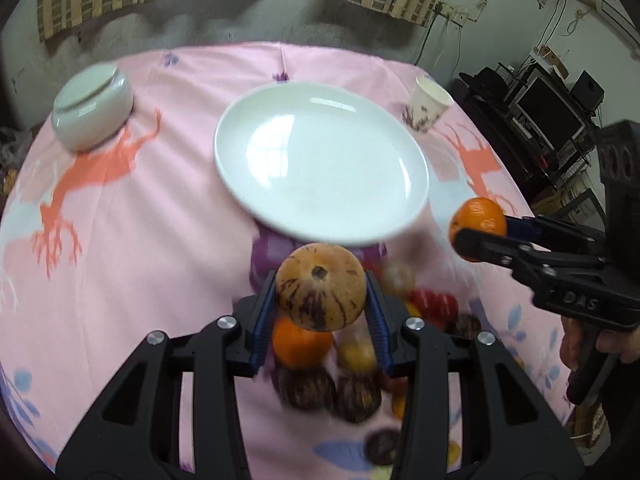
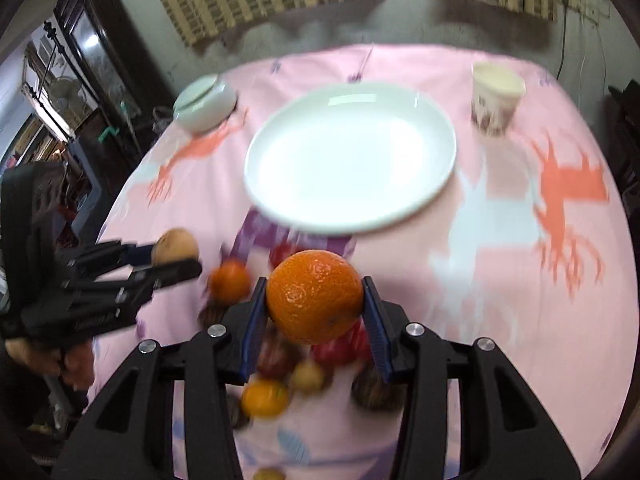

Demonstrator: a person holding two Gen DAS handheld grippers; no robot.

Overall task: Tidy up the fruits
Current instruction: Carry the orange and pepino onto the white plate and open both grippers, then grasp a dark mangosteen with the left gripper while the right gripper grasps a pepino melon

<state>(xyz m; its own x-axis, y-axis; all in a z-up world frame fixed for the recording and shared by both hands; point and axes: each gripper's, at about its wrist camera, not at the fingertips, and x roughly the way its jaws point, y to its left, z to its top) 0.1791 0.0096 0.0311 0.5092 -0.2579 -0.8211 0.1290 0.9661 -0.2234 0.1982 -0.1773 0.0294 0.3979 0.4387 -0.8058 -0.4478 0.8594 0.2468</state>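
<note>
My left gripper (image 1: 321,300) is shut on a tan fruit with purple streaks (image 1: 322,280) and holds it above the fruit pile. Under it lie an orange (image 1: 300,344), dark purple fruits (image 1: 308,388) and a red fruit (image 1: 436,304), all blurred. My right gripper (image 2: 315,308) is shut on a large orange (image 2: 314,296), also lifted over the pile. Each view shows the other gripper from the side: the right gripper (image 1: 468,236) with its orange (image 1: 478,216), and the left gripper (image 2: 176,260) with the tan fruit (image 2: 175,246). A white plate (image 1: 320,160) (image 2: 352,156) lies bare just beyond the pile.
An upturned pale bowl (image 1: 92,108) (image 2: 206,102) sits at the far left of the pink tablecloth (image 1: 140,240). A paper cup (image 1: 428,104) (image 2: 496,98) stands at the far right. Shelves with electronics (image 1: 548,112) stand past the table's right edge. A hand (image 1: 580,340) grips the right handle.
</note>
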